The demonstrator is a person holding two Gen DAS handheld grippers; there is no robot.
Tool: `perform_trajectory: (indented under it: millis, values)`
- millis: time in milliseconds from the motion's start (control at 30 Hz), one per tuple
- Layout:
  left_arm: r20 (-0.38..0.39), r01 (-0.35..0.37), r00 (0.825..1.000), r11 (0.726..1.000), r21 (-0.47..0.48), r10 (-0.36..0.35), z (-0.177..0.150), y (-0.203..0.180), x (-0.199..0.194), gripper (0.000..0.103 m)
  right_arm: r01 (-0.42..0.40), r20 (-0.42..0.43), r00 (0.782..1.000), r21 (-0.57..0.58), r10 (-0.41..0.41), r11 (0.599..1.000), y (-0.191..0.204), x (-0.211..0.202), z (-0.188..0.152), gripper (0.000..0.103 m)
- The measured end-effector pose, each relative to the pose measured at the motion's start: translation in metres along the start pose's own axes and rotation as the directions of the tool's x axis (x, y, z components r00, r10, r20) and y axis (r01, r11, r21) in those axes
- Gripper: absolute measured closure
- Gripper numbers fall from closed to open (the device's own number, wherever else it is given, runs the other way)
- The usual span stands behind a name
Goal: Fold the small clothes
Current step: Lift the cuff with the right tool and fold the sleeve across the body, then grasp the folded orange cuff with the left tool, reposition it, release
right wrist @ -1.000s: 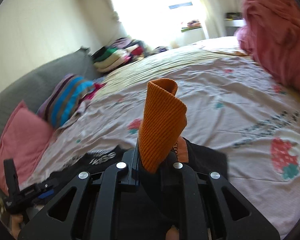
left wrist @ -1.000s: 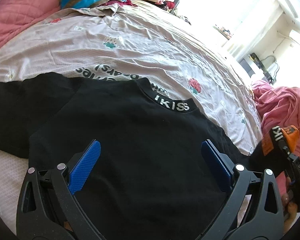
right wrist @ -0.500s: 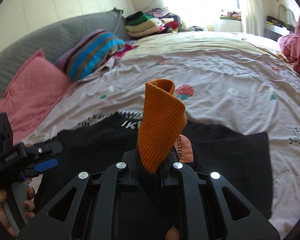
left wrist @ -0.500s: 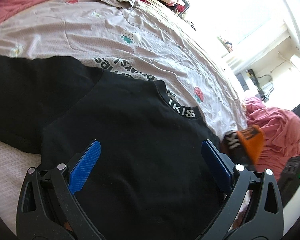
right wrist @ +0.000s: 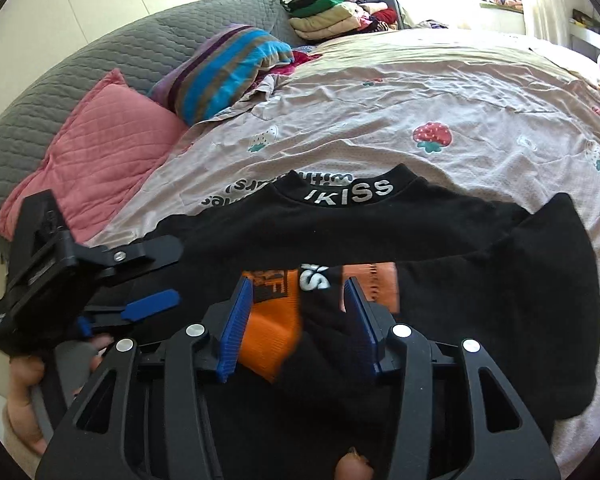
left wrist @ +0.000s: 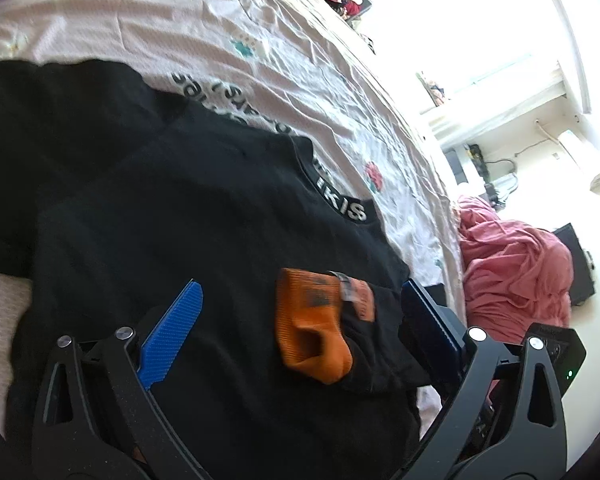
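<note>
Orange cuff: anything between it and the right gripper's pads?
Nothing visible. The orange cuff lies on the black shirt between the right gripper jaws, which have just been opening.

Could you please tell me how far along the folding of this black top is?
Done: one orange-cuffed sleeve lies folded across the black top. In hand: nothing; the right tongs have just been opening around that cuff, and the left tongs are open. Left: the other sleeve, still spread out, and the body.

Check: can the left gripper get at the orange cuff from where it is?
Probably yes: the orange cuff lies on the black top between the open left gripper's fingers, nothing over it.
</note>
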State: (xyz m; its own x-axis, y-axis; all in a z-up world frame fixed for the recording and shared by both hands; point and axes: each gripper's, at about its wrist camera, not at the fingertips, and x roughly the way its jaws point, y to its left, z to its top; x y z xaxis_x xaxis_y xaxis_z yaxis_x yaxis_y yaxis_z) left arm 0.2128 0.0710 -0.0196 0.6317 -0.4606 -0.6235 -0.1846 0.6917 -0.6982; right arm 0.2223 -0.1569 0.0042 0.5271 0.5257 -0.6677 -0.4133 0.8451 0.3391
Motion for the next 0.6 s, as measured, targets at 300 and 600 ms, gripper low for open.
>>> perform_trajectory:
  millis: [300,600]
  values:
    - [-0.084,0.024,0.996,0.998,0.057,-0.019,-0.014,-0.014,0.029,0.048,0.033,0.041,0.998,0.078,-0.036,0.996,-0.031,-0.039,-0.010,0.057]
    - [-0.081,-0.058,0.994,0.992,0.116,0.068,-0.022,-0.028,0.053,0.084,0.065,0.077,0.994,0.169,-0.079,0.983,-0.064,-0.064,-0.020,0.057]
